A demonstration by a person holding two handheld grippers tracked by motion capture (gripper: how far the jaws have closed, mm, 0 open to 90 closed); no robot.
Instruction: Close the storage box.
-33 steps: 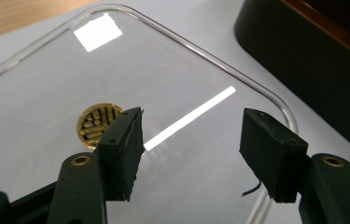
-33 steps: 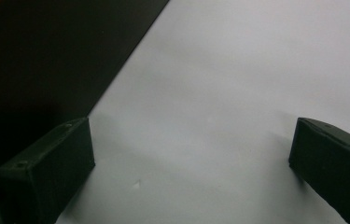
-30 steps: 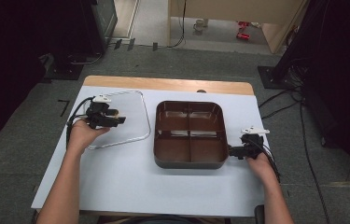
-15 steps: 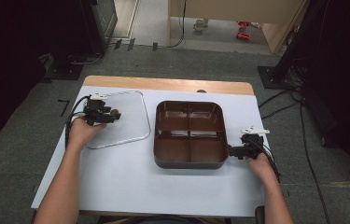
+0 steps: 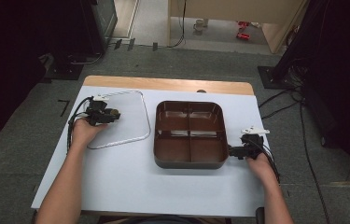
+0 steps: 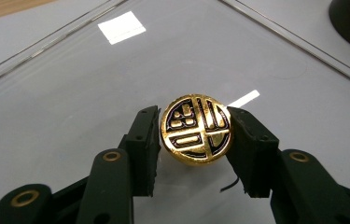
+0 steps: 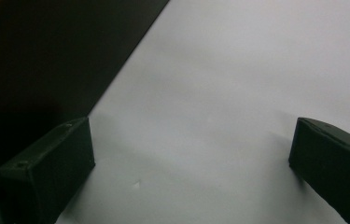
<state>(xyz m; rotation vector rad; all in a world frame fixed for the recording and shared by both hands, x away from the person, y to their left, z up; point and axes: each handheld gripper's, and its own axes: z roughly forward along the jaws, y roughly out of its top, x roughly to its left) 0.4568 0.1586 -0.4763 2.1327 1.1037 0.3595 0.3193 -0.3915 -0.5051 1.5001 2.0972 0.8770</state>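
Observation:
A clear glass lid [image 5: 128, 126] with a metal rim lies flat on the table, left of a brown four-compartment tray [image 5: 189, 103]. A round gold knob [image 6: 196, 129] with a black pattern sits at the lid's middle. My left gripper [image 5: 113, 114] is down over the lid; its jaws have just been closing, and in the left gripper view both pads [image 6: 144, 140] now press against the knob's sides. My right gripper [image 5: 232, 151] rests on the table at the tray's right front corner. In its own view it [image 7: 191, 172] is open with only bare table between the jaws.
The tray's dark outer wall [image 7: 46, 56] rises just beside my right gripper's left jaw. White table surface [image 5: 130, 182] stretches in front of the lid and tray. A wooden strip [image 5: 163, 84] edges the table's far side; cables trail off both grippers.
My left gripper has sunk a little onto the lid and its jaws have closed around the gold knob. The right hand has stayed where it was.

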